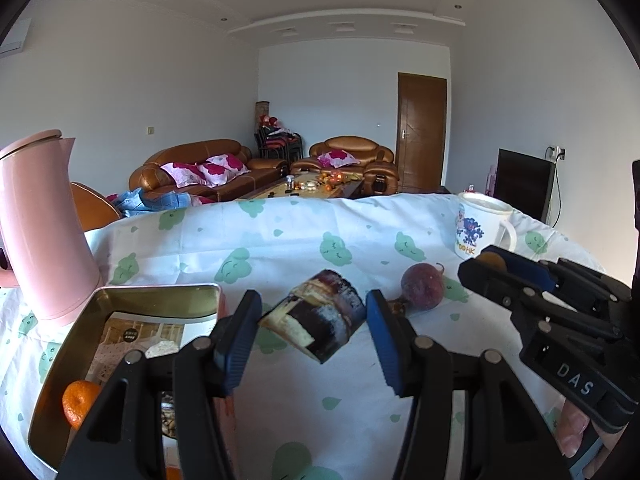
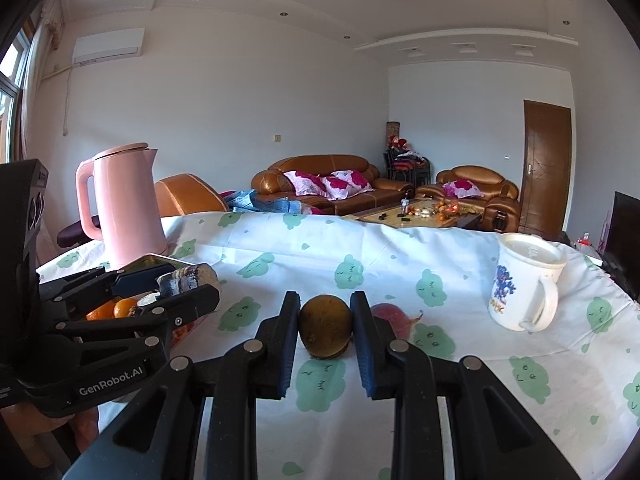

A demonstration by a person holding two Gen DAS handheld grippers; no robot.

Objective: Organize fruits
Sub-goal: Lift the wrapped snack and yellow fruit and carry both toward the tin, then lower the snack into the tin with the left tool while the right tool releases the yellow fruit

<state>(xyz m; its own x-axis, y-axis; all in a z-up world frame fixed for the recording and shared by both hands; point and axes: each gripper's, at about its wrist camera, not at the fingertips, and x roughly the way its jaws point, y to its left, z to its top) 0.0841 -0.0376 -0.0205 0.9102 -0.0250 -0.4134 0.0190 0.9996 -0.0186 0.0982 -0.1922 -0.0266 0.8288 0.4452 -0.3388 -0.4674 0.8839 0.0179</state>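
Note:
My left gripper is shut on a cake-printed packet and holds it above the tablecloth, just right of an open metal tin. An orange lies in the tin. My right gripper is shut on a brown-green round fruit above the cloth; it also shows in the left wrist view. A dark red fruit rests on the cloth behind it and shows in the right wrist view. The left gripper with the packet appears over the tin's oranges.
A pink kettle stands at the left behind the tin. A white printed mug stands at the right on the green-patterned tablecloth. Sofas and a coffee table lie beyond the table's far edge.

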